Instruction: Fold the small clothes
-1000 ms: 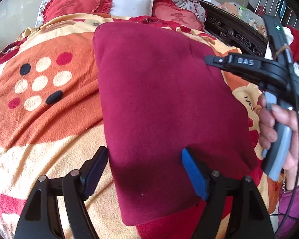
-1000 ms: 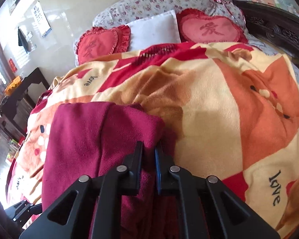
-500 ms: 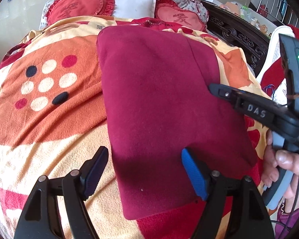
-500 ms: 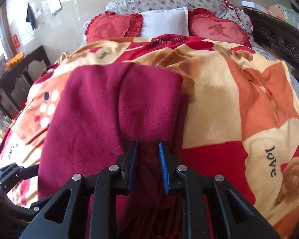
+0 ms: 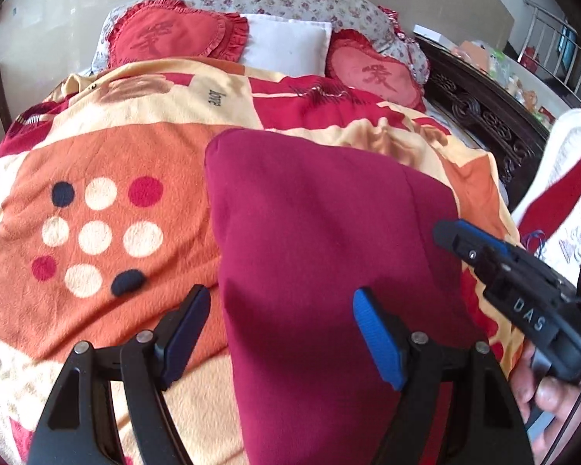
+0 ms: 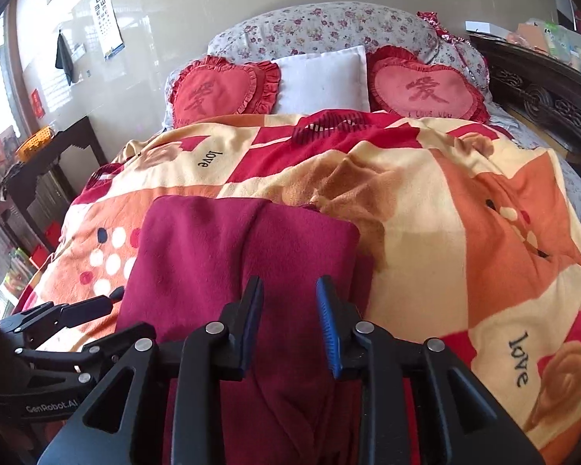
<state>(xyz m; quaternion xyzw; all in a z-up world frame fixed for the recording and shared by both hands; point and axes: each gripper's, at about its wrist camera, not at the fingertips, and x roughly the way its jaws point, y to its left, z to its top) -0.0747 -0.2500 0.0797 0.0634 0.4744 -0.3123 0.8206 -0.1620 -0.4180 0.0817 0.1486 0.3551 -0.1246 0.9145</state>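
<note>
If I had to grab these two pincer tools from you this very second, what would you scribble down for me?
Left gripper: jaws wide open, holding nothing, poised over the near left edge of the maroon garment.
Right gripper: jaws have just been opening; the cloth lies beneath them, no longer pinched.
Garment: lying folded into a long rectangle on the patterned blanket, with the pillows beyond.
Done: sides look folded in, and the surface is smooth.
Left: probably one more fold, end to end, to make it compact. Grab the near corners with both grippers.
</note>
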